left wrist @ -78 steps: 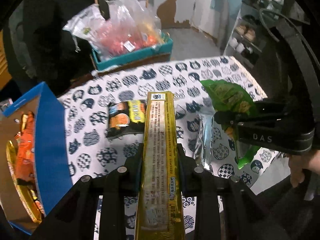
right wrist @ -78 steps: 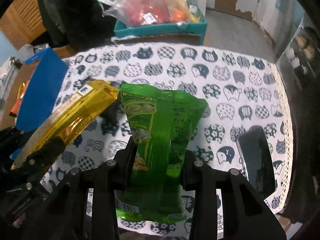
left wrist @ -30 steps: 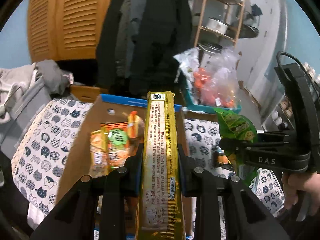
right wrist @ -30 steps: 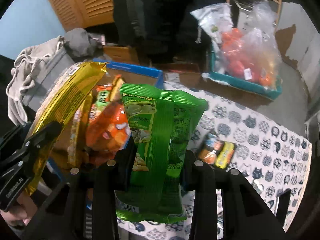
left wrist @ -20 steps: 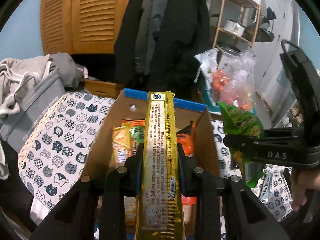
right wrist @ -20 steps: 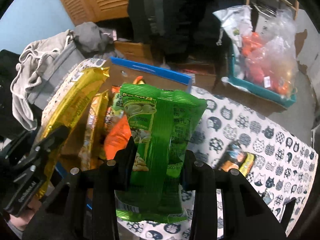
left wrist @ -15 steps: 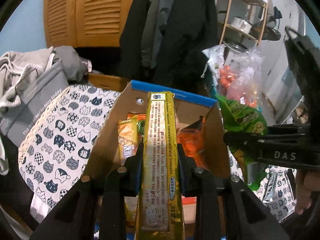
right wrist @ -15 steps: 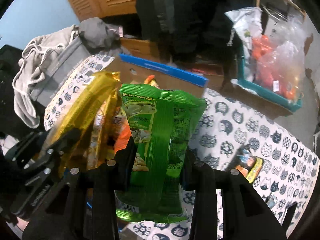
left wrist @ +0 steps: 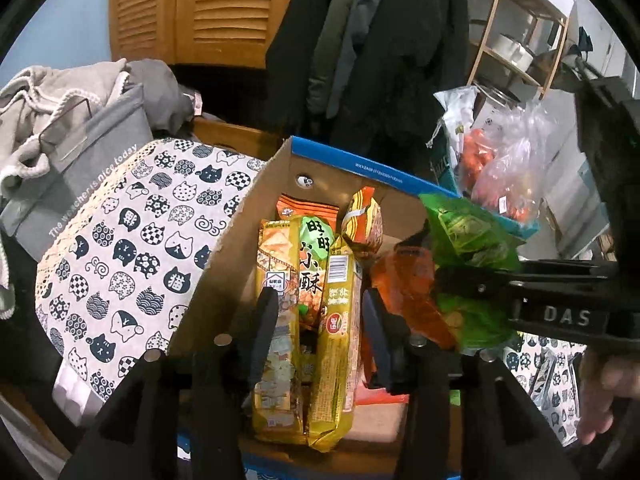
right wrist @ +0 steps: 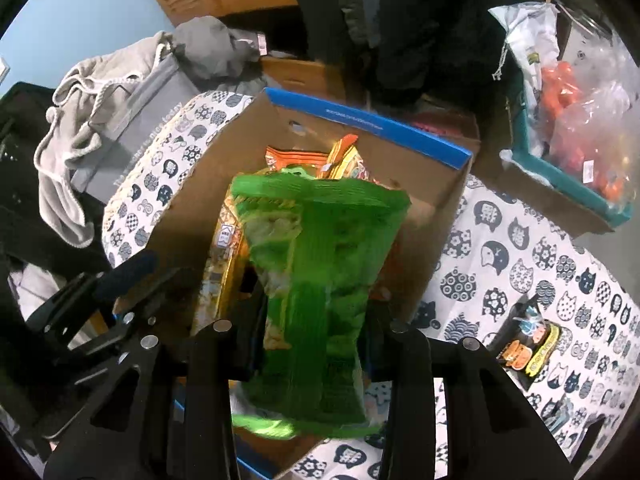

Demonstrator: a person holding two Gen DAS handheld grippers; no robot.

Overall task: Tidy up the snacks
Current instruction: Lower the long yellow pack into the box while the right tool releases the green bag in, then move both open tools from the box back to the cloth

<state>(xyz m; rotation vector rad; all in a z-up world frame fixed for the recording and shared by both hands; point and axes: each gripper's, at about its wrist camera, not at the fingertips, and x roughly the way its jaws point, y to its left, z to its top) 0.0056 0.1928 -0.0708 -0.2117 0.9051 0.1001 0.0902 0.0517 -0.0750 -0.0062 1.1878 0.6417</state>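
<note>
A cardboard box with a blue rim [left wrist: 360,162] [right wrist: 368,120] holds several snack packets. My left gripper [left wrist: 316,316] hangs open over the box; the long yellow packet [left wrist: 338,344] lies in the box between the spread fingers, next to another yellow packet [left wrist: 276,320]. My right gripper [right wrist: 312,312] holds a green snack bag [right wrist: 320,280] over the box; the bag looks blurred and its jaws stand a little apart from it. The right gripper and green bag [left wrist: 472,248] also show in the left wrist view.
The table has a cat-print cloth [left wrist: 132,248] [right wrist: 520,264]. A black and orange snack packet [right wrist: 528,344] lies on the cloth to the right. A teal tray with plastic bags [right wrist: 576,128] stands beyond the table. A grey bin with clothes [left wrist: 72,148] stands left.
My left gripper has opened and let the yellow packet drop into the box. My right gripper moved further over the box, its jaws widening around the green bag.
</note>
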